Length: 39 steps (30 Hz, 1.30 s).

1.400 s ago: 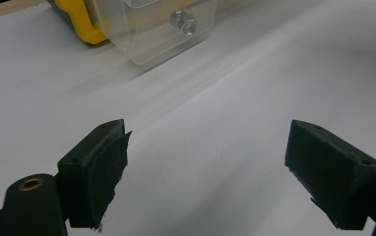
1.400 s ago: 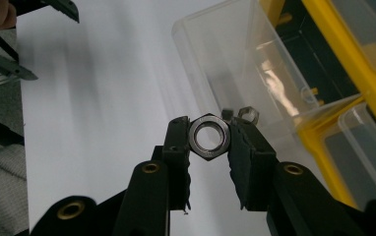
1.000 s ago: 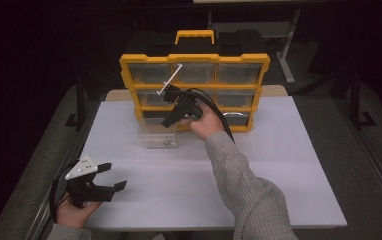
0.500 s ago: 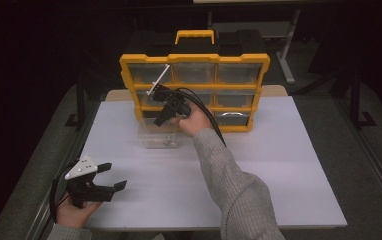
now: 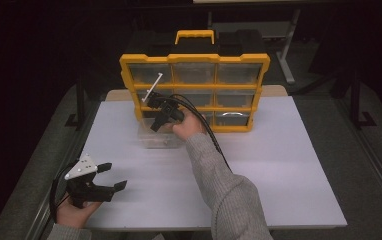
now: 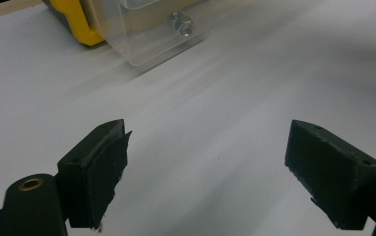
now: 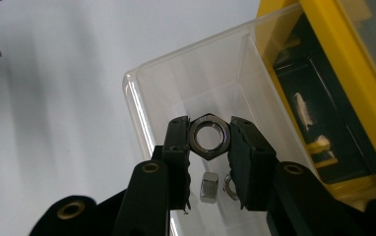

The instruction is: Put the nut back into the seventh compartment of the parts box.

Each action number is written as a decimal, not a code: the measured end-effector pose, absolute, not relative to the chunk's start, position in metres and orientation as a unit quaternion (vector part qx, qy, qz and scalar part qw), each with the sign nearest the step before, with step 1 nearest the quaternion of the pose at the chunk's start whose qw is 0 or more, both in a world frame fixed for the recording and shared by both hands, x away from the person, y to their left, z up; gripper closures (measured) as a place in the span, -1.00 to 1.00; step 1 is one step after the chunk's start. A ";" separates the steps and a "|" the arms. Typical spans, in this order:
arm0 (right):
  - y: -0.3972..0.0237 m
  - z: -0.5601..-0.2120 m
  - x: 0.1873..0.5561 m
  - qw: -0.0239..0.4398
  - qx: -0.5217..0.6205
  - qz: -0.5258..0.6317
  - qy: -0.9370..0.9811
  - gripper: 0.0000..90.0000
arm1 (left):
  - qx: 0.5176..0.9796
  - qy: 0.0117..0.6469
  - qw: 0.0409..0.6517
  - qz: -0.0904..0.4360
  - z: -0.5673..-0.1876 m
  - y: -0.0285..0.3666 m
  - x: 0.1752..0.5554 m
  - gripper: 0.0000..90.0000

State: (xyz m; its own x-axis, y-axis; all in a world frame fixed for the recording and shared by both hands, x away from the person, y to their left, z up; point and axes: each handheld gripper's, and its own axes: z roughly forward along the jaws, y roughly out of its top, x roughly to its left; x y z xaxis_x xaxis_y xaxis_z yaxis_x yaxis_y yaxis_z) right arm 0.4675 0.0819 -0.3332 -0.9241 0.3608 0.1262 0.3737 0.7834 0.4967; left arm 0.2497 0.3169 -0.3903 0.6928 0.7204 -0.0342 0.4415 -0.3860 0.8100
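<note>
One yellow organizer (image 5: pixel 194 90) was seen behind the clear drawer (image 7: pixel 186 88) pulled from it. A hex nut (image 7: pixel 209 136) was pinched flat-to-flat by the right gripper (image 7: pixel 209 142) over that drawer (smaller nuts (image 7: pixel 208 189) lay inside); released crookedly, it could have bounced off the rim. The left gripper (image 6: pixel 205 162) was held wide open, empty.

You have a white rectangular bench (image 5: pixel 289 165) across the middle of the high view. At its far edge, upper centre, stands a yellow plastic organiser case (image 5: pixel 195 59) with clear-fronted compartments and a yellow carry handle. Behind it, upper right, a pale metal table leg (image 5: pixel 288 55) shows in the dark.
</note>
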 end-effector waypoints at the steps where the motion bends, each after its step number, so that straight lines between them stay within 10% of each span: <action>1: 0.082 -0.335 0.468 0.011 -0.195 -0.264 -0.945 0.54 | 0.816 0.356 0.425 0.164 -0.390 0.317 0.250 -0.65; 39: 0.027 -0.314 0.444 -0.007 -0.198 -0.319 -0.927 0.32 | 0.819 0.352 0.424 0.158 -0.393 0.310 0.250 -0.65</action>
